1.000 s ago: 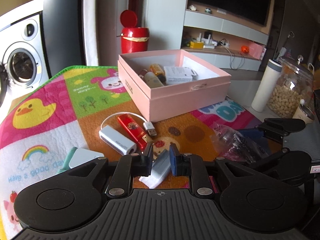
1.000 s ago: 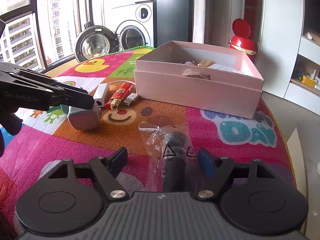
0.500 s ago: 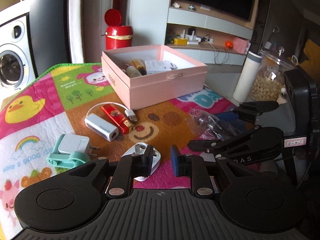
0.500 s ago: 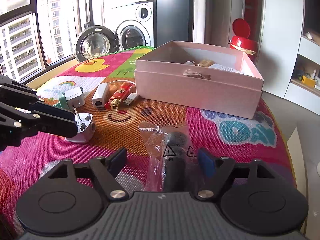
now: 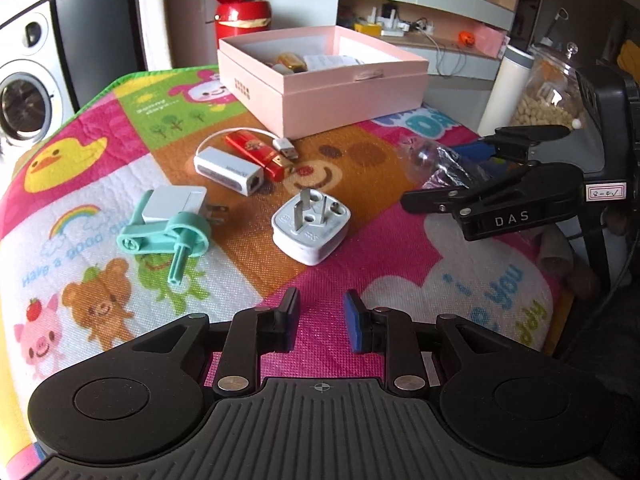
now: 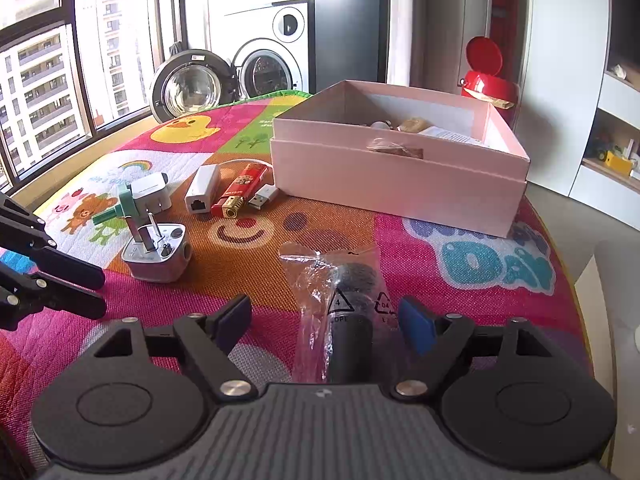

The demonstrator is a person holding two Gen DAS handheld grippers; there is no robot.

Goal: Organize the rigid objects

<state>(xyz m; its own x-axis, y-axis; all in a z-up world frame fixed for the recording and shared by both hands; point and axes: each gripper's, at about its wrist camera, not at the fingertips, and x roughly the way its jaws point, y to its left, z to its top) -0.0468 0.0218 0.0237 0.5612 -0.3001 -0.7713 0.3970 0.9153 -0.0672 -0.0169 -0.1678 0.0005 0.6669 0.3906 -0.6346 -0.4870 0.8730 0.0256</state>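
A white plug adapter [image 5: 310, 226] lies prongs-up on the play mat, also in the right wrist view [image 6: 157, 253]. My left gripper [image 5: 320, 322] is open and empty, hovering a little behind it. My right gripper [image 6: 326, 320] is open around a dark cylinder in a clear plastic bag [image 6: 348, 312], jaws apart from it. The open pink box [image 5: 324, 80] holds several small items at the back. A white charger with a teal winder [image 5: 168, 220], a white network adapter [image 5: 228, 170] and a red lighter [image 5: 256, 152] lie near the box.
The colourful play mat [image 5: 100, 184] covers the table. A red bin [image 5: 240, 12] stands behind the box. A white flask [image 5: 504, 88] and a glass jar [image 5: 548, 92] stand past the mat's right edge. Washing machines [image 6: 256, 68] stand beyond the far edge.
My left gripper let go of the white plug adapter, which now lies on the mat, then opened and pulled back. My right gripper has not moved.
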